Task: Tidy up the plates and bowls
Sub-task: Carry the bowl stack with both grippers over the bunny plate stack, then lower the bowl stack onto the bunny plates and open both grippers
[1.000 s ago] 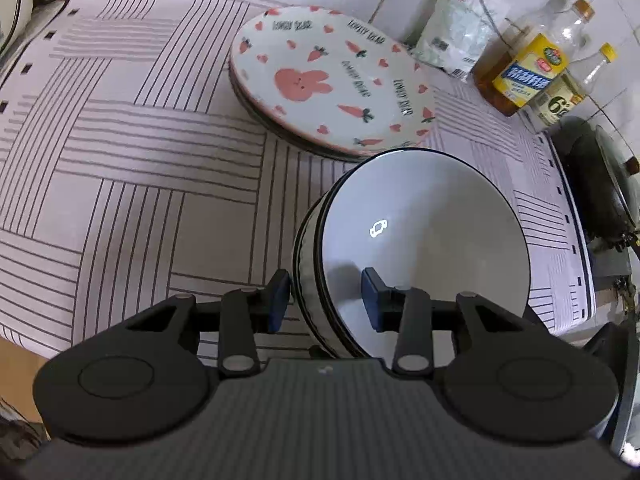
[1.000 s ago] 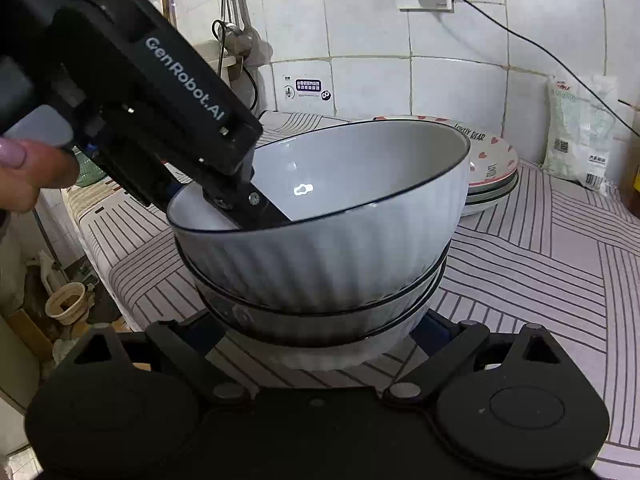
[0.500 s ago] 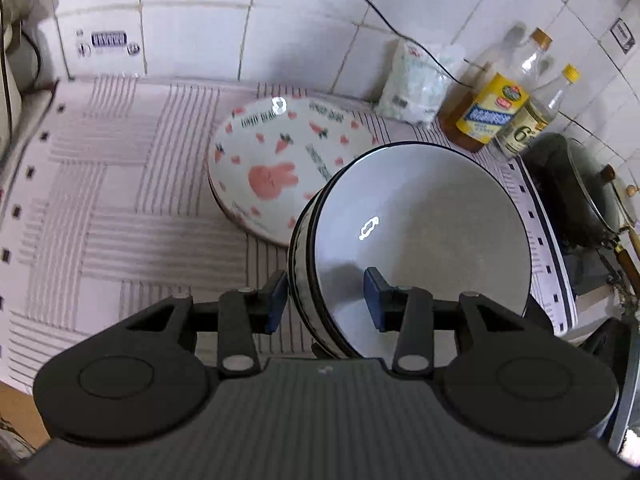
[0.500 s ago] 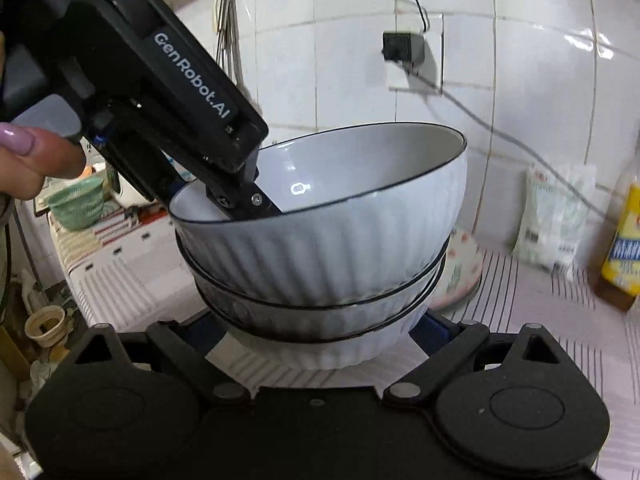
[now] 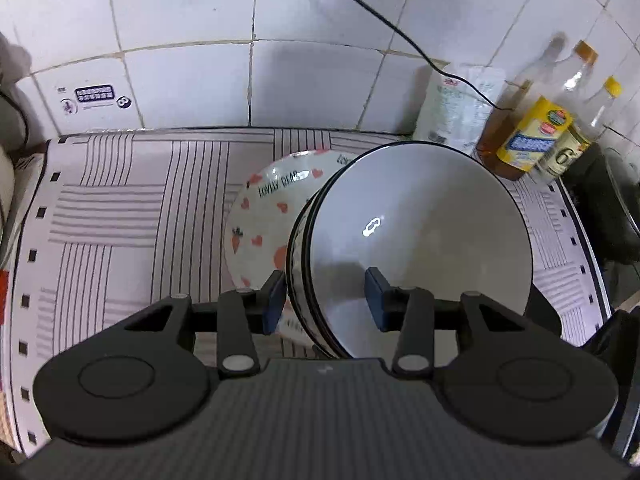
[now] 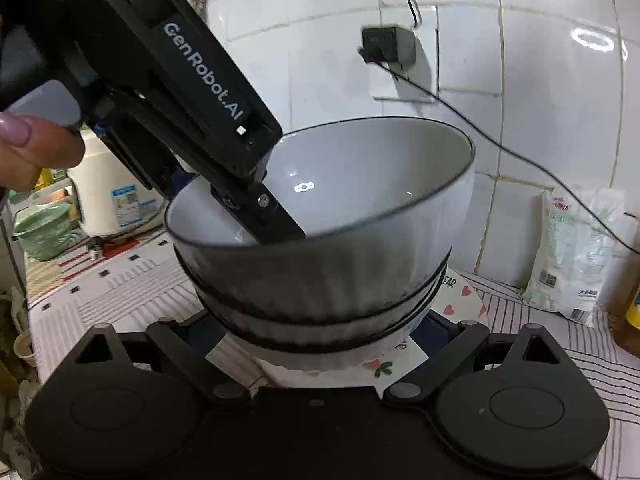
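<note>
Lifted off the striped cloth and carried toward the tiled wall since the earlier frames, the stack of white ribbed bowls [image 5: 420, 224] now hangs over the carrot-and-heart plates [image 5: 264, 224], covering most of them at the centre of the left wrist view. The left gripper [image 5: 326, 300] clamps the stack's rim at lower centre, one blue pad outside the ribbed wall and the other inside the top bowl. In the right wrist view that same gripper reaches down from the upper left, a person's finger [image 6: 36, 148] on its handle at the left edge. The right gripper [image 6: 320, 332] straddles the base of the stack at lower centre; its pads are hidden behind the bowls, so whether they press cannot be told. The striped tablecloth [image 5: 120, 216] fills the left half of the left wrist view. A white packet [image 5: 456, 104] and oil bottles [image 5: 532, 136] stand at upper right against the wall, and a black power cable [image 5: 392, 28] crosses the tiles above.
</note>
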